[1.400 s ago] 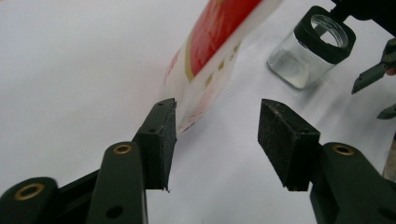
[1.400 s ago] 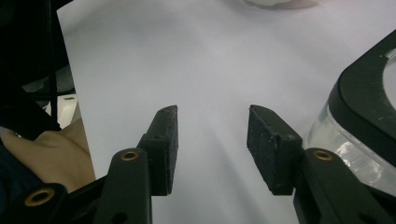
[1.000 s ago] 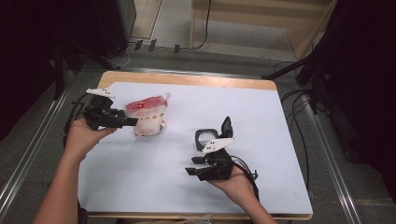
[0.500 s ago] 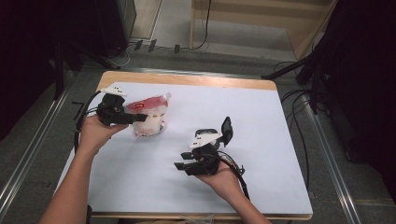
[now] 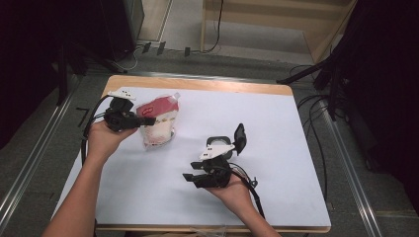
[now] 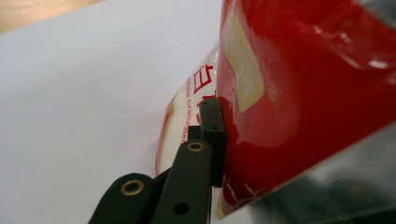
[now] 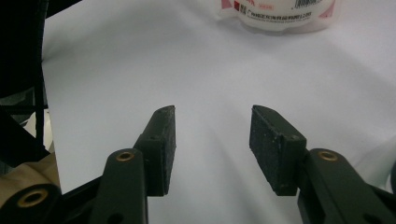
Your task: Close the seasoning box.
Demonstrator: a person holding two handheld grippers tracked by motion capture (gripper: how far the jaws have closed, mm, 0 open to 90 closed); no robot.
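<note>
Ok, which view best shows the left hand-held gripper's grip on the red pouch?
The left gripper view: the black pad presses flat against the red pouch. The high view shows the left hand-held gripper at the pouch's side; the right gripper view catches the pouch's bottom edge.

Red and white plastic pouch [image 5: 157,121] of granulated stuff, glossy, printed lettering down its side. Sits upper left of the frame on the white table cover, top end tilted up.
</note>
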